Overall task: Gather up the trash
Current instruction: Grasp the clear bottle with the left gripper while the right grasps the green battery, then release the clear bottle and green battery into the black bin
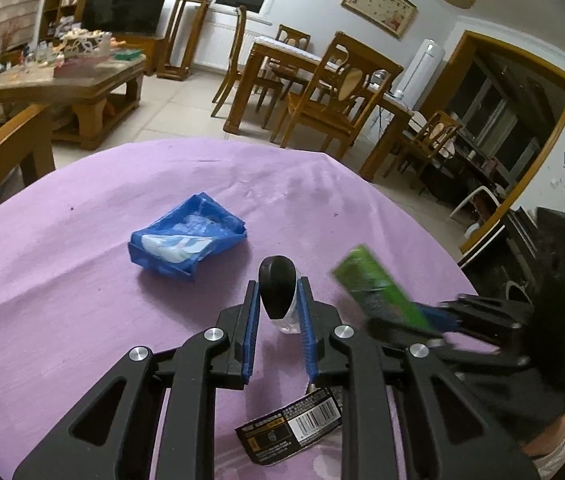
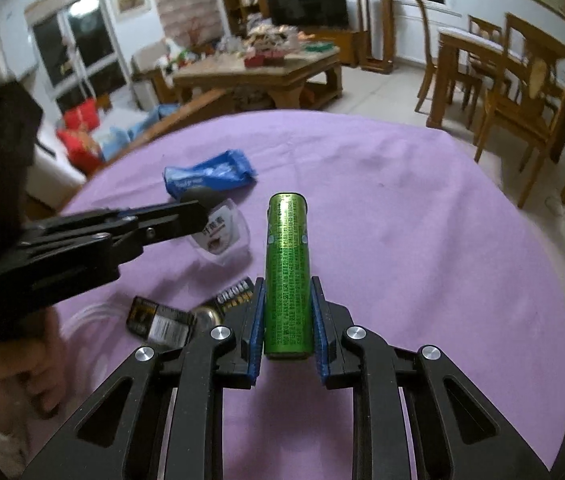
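Note:
A round table under a purple cloth carries the trash. My left gripper is shut on a small clear plastic cup with a dark lid, held just over the cloth; the right wrist view shows this cup at the left gripper's tip. My right gripper is shut on a long green wrapper pack that sticks out forward past the blue pads. That green pack appears blurred at the right of the left wrist view. A crumpled blue wrapper lies further out on the cloth.
A black battery card with a barcode lies under the left gripper, beside more dark packaging. A wooden chair arm stands at the table's left edge. Dining chairs and a cluttered coffee table stand beyond on the tiled floor.

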The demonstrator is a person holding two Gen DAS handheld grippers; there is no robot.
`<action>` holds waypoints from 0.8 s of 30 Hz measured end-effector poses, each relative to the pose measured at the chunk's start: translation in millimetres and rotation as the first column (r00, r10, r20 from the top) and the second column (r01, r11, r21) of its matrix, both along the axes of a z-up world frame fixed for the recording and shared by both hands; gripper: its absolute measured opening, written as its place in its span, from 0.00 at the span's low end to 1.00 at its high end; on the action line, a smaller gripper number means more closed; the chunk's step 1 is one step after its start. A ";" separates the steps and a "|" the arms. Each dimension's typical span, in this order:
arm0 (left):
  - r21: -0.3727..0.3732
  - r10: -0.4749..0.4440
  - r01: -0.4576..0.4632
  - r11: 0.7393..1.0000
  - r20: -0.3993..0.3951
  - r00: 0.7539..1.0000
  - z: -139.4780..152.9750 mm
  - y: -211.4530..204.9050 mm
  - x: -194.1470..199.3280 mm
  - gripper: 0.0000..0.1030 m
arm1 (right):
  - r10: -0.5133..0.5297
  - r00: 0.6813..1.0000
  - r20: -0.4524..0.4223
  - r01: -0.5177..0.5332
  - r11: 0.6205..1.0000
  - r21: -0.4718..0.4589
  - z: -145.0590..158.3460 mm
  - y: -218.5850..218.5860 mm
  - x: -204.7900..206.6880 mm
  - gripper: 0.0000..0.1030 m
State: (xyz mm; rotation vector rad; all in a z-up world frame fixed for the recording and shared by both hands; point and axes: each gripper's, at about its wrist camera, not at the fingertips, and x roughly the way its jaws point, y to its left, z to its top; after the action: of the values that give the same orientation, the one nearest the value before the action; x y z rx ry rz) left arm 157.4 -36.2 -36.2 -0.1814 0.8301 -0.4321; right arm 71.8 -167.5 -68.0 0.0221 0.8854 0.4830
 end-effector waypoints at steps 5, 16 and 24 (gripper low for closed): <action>0.027 -0.038 0.037 0.999 0.048 0.998 5.5 -8.8 -7.7 0.15 | -0.053 0.998 0.029 0.048 0.990 0.133 14.4 -51.6 -36.4 0.20; -0.035 -0.058 0.060 0.998 0.054 0.997 19.0 -23.2 -24.4 0.13 | -0.161 0.983 0.088 0.137 0.962 0.235 41.2 -148.7 -117.2 0.20; -0.064 -0.121 0.126 0.990 0.082 0.989 38.2 -65.0 -50.8 0.13 | -0.307 0.947 0.095 0.273 0.924 0.267 40.6 -245.5 -176.4 0.20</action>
State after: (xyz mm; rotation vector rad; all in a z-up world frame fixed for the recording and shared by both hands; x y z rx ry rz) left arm 106.6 -101.2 2.0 -0.1765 0.7522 -0.5814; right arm -104.6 -413.0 -27.4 0.3453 0.6689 0.3105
